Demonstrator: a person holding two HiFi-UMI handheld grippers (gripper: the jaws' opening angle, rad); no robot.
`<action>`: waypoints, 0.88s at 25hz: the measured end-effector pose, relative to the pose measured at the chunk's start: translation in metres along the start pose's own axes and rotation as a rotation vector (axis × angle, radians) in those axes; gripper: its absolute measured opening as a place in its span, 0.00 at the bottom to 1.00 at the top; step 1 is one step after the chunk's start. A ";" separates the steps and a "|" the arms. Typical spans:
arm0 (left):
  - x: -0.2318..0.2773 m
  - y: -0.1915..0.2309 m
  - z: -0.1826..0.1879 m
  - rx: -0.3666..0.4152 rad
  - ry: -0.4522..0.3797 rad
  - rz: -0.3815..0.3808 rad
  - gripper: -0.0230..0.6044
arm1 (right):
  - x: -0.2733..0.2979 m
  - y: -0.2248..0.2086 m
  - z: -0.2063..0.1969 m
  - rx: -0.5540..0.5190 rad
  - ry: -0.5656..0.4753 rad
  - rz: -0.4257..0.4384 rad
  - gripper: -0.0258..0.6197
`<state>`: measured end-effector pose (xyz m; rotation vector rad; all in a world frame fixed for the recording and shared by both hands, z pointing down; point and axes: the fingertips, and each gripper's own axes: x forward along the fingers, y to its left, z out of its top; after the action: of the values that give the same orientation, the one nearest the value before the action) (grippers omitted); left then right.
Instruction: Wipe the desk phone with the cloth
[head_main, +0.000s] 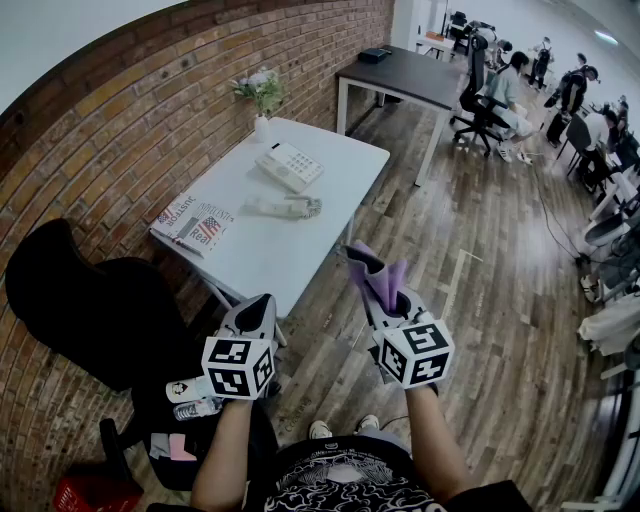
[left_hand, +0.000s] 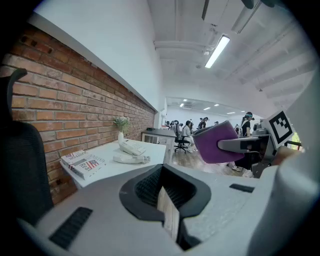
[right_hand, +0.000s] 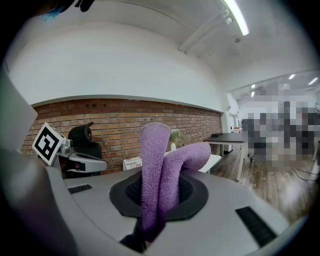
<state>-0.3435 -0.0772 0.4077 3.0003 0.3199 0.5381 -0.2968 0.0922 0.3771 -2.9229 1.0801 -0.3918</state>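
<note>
**Cloth in the right gripper, phone across the tabletop**

The person stands on the wood floor (head_main: 470, 300) short of the white tabletop (head_main: 270, 255), with both grippers raised in front of the body and neither one over it. The right gripper (head_main: 374, 272) is clamped on a purple cloth (head_main: 389, 284). In the right gripper view the cloth (right_hand: 154, 170) rises from between the closed jaws as a folded loop, with one end drooping to the side. The left gripper (head_main: 258, 306) has its jaws together with nothing between them, and its own view shows the pads meeting edge to edge.

The desk phone (head_main: 289, 165) sits on the far half of the tabletop, near the brick wall (head_main: 150, 110) and well apart from both grippers. Its handset (head_main: 283, 207) lies off the cradle on the tabletop, just in front of the phone. A small white vase with a plant (head_main: 260, 100) stands at the far corner beside the wall. A stack of printed papers (head_main: 193, 225) rests on the near left edge. A black chair (head_main: 90, 300) stands against the wall to the left of the left gripper. Beyond the white tabletop there is a dark table (head_main: 400, 75), and people sit at desks further back.
</note>
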 end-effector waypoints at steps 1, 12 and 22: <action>0.001 0.001 -0.001 0.001 0.001 -0.004 0.05 | 0.001 0.001 -0.002 0.001 0.002 -0.001 0.11; 0.024 -0.008 0.000 0.010 0.010 -0.045 0.05 | 0.007 -0.015 -0.009 0.015 0.019 -0.020 0.11; 0.088 -0.024 0.004 0.016 0.039 -0.017 0.05 | 0.035 -0.080 -0.007 0.029 0.014 0.003 0.11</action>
<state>-0.2660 -0.0352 0.4307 3.0024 0.3542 0.5953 -0.2222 0.1314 0.3991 -2.8973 1.0707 -0.4248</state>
